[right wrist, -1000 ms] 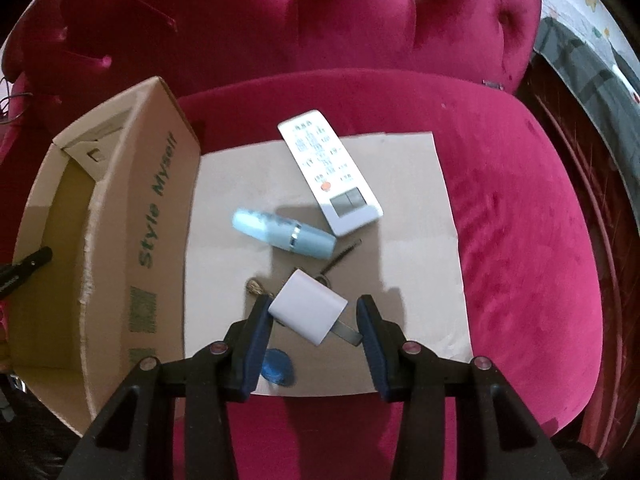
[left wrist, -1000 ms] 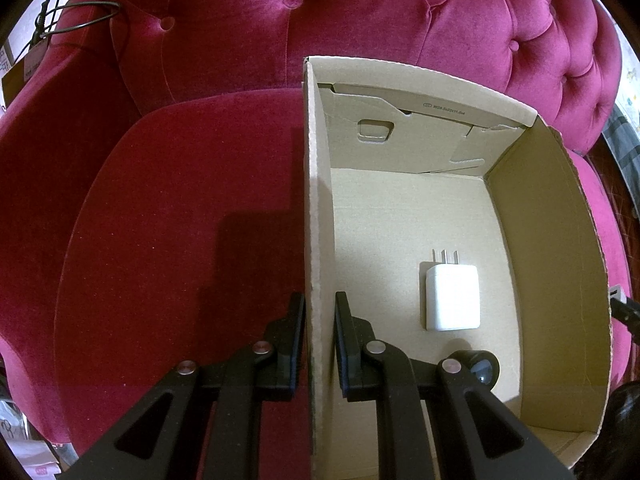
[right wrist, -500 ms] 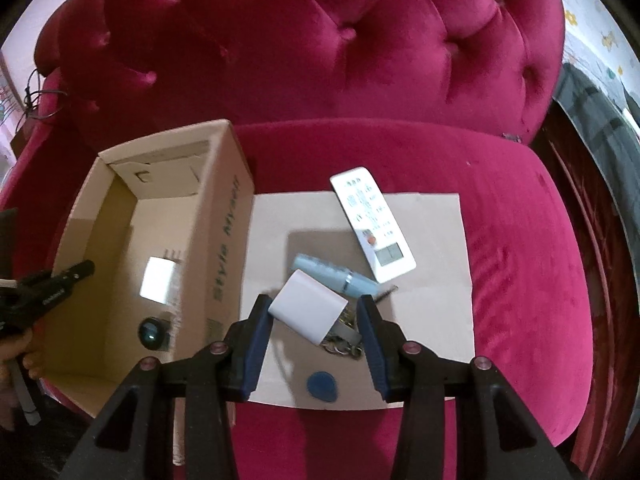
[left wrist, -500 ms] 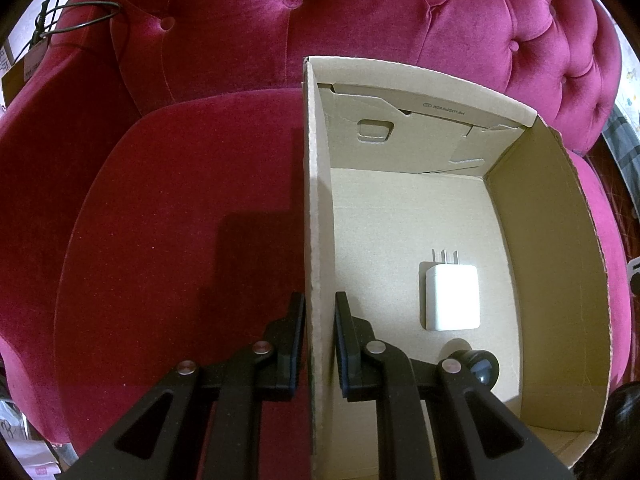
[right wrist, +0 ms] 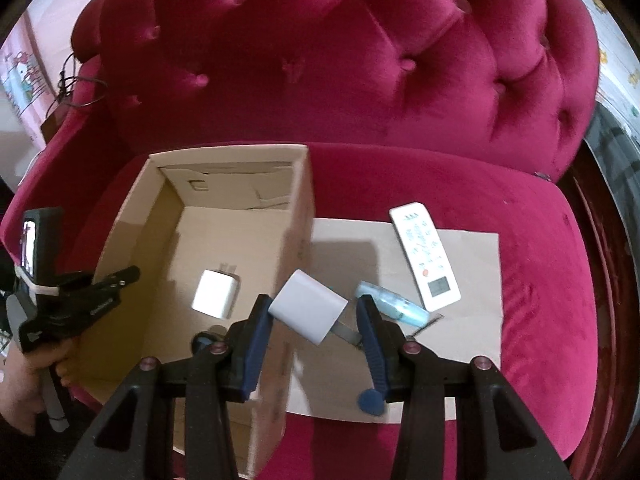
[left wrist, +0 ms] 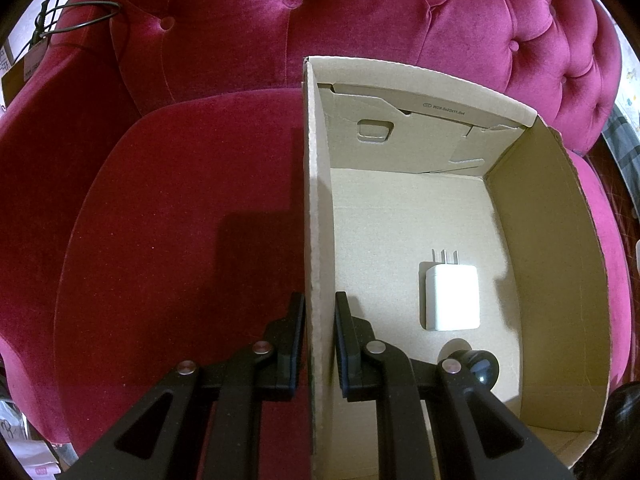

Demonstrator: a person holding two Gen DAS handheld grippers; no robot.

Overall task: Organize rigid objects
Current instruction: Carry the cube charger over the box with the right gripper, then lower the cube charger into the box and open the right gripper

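My left tool is clamped on the near part of the cardboard box's left wall, one finger outside over the red velvet sofa seat, one inside; the box sits open on that seat, steady in my grip; down on its floor lies a white charger, prongs pointing away from me, and just beside it, nearer me, a small dark round thing, half hidden behind my tool's frame; over in my right tool, a second white charger block is pinched between the blue pads, tilted, a metal prong poking out toward the right finger; it hangs above the box's right wall, right over the edge between box and cardboard sheet; on that sheet, the white remote lies at an angle, the pale blue tube near it, partly behind my right finger, and a blue round piece sits at the sheet's near edge.
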